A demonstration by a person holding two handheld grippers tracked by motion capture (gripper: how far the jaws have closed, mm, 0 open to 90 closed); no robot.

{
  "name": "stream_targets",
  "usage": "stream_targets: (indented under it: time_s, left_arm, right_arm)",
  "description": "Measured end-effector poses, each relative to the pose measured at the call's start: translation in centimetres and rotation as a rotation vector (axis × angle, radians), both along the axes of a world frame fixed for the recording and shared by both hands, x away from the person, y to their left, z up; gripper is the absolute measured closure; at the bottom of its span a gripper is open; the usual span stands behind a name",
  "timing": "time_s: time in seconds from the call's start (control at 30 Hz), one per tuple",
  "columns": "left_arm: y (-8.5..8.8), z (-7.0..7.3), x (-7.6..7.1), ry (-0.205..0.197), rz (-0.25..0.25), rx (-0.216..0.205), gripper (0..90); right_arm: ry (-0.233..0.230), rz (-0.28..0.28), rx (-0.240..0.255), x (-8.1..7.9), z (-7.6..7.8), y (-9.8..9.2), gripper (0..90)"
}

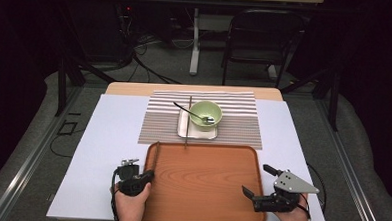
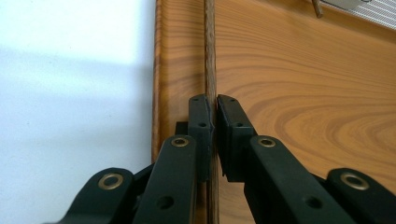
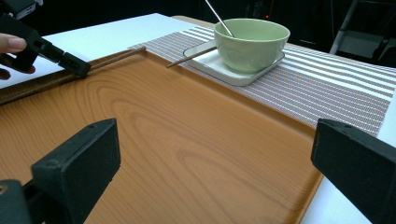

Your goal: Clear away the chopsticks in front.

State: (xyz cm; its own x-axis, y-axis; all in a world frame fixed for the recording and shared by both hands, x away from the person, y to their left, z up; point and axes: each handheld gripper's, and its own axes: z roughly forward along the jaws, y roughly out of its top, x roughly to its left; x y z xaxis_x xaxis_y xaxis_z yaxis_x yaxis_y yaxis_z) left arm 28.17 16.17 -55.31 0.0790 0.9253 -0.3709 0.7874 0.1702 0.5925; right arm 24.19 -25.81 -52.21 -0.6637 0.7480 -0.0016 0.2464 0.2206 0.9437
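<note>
Left hand-held gripper [image 2: 215, 105] is clamped on a brown chopstick [image 2: 210, 56] that lies along the left rim of the wooden tray [image 1: 205, 191], on the table [image 1: 108, 136]. Past the tray, a second chopstick [image 1: 188, 120] rests across a white dish [image 1: 183, 126] holding a green bowl [image 1: 206, 113] with a spoon [image 1: 191, 112], on a striped placemat [image 1: 243, 127]. Right hand-held gripper [image 1: 259, 181] hovers at the tray's right edge, jaws spread wide, gripping nothing.

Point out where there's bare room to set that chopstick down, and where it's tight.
The wooden tray is bare between the left claw, shut on a chopstick by the tray's left rim, and the open right claw. The white table cover left of the tray is free. The striped mat is crowded around bowl, spoon, plate and second chopstick.
</note>
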Motion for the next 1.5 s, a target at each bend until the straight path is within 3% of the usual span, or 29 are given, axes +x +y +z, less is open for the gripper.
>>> stream_targets:
  time_s: [0.5, 0.77, 0.93, 1.03, 1.27, 1.5]
  left_arm:
    - [0.0, 0.3, 0.0, -0.017, -0.008, -0.006, 77.4]
    - [0.4, 1.7, 0.3, -0.065, -0.018, -0.037, 61.6]
    - [0.6, 2.7, 1.1, -0.092, -0.040, -0.061, 54.7]
    - [0.6, 3.0, 1.5, -0.142, -0.061, -0.024, 49.9]
    - [0.5, 3.8, 3.2, -0.202, -0.104, -0.012, 42.2]
    - [0.4, 4.9, 4.9, -0.209, -0.123, -0.027, 37.1]
  right_arm:
    - [0.001, 0.003, 0.001, 0.0, 0.0, 0.0, 1.2]
    - [0.001, 0.002, 0.001, 0.0, 0.0, 0.0, 1.2]
    - [0.001, 0.001, 0.001, 0.0, 0.0, -0.1, 1.2]
    - [-0.001, 0.002, 0.001, 0.0, 0.0, -0.1, 1.2]
    - [0.001, 0.000, 0.001, 0.0, 0.0, -0.1, 1.2]
    - [0.001, 0.000, 0.002, 0.1, -0.1, -0.1, 1.2]
